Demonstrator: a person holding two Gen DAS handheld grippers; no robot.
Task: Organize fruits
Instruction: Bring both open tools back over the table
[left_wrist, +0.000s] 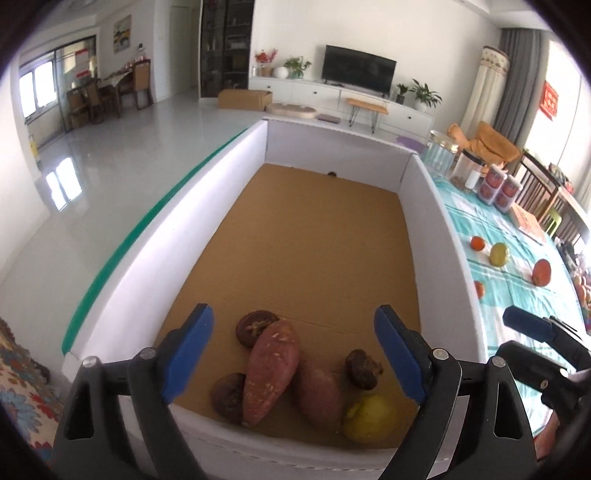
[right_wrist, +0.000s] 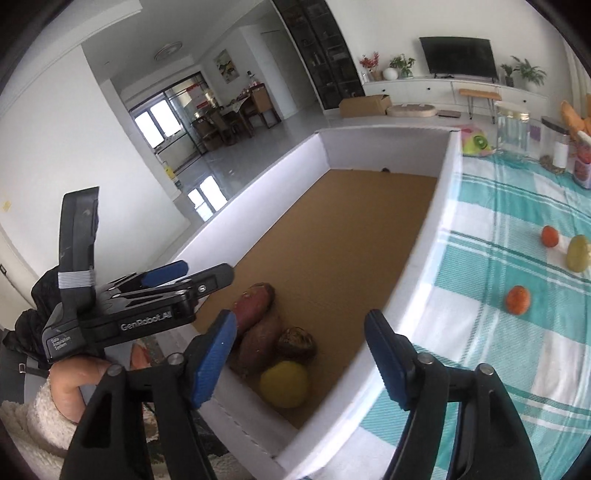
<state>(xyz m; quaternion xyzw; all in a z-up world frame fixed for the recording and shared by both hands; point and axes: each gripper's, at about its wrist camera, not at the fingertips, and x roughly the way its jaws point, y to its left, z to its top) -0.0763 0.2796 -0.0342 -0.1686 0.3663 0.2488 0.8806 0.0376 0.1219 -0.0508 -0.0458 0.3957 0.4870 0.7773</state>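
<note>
- Left wrist view: the left gripper (left_wrist: 293, 354) is held spread and empty above the near end of the box (left_wrist: 439, 221).
- On the cardboard floor of the box are seen two sweet potatoes (left_wrist: 271, 369), touching, three dark brown fruits (left_wrist: 256, 326) and a yellow-green fruit (left_wrist: 369, 417).
- The right gripper (right_wrist: 301, 360) is likewise spread, holding nothing, over the box's near right corner.
- On the table (right_wrist: 480, 332), oranges (right_wrist: 518, 300) and a green fruit (right_wrist: 578, 253) lie well apart.
</note>
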